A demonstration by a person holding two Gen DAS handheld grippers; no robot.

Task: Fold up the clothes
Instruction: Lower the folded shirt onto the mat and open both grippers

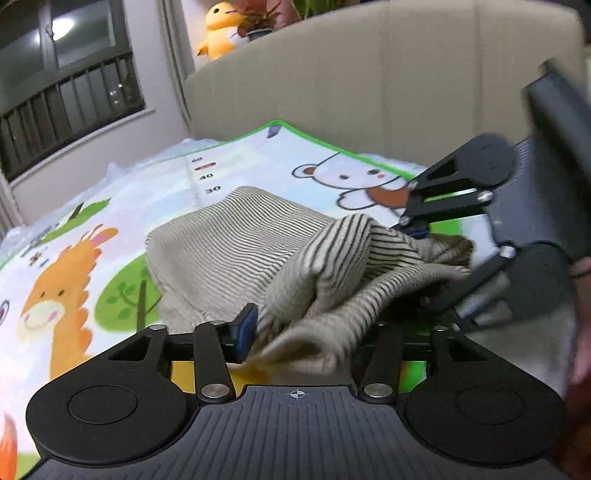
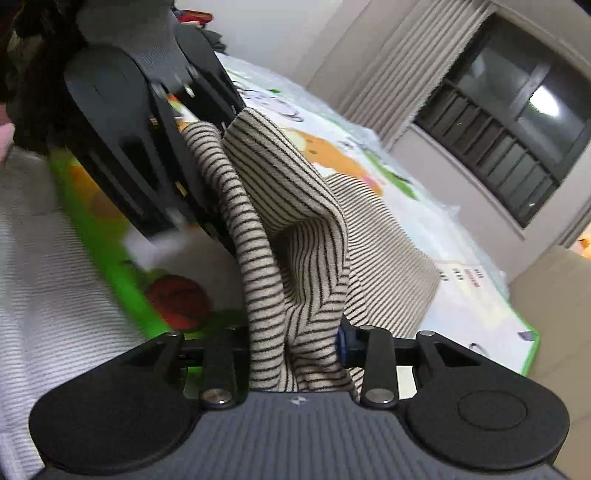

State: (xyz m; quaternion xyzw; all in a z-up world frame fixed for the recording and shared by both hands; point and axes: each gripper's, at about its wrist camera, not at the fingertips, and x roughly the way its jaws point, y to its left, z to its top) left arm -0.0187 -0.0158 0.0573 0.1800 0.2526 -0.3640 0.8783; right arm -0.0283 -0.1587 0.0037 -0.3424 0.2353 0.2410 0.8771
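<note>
A beige garment with thin dark stripes (image 1: 236, 251) lies partly on a cartoon play mat (image 1: 74, 258), its near edge lifted. My left gripper (image 1: 306, 332) is shut on a bunched fold of that edge; one blue-padded finger (image 1: 245, 328) shows, the other is hidden under cloth. In the left wrist view my right gripper (image 1: 428, 258) sits close at the right, also clamped on the fabric. In the right wrist view the striped garment (image 2: 295, 236) hangs between the right gripper's (image 2: 295, 350) fingers, and the left gripper (image 2: 147, 147) looms at upper left.
A beige padded headboard (image 1: 369, 74) runs behind the mat. A window with bars (image 1: 66, 107) and a yellow plush toy (image 1: 218, 29) are at the upper left. White ribbed bedding (image 2: 44, 258) borders the play mat's (image 2: 461, 288) green edge. A person's hand (image 1: 581, 314) shows at the far right.
</note>
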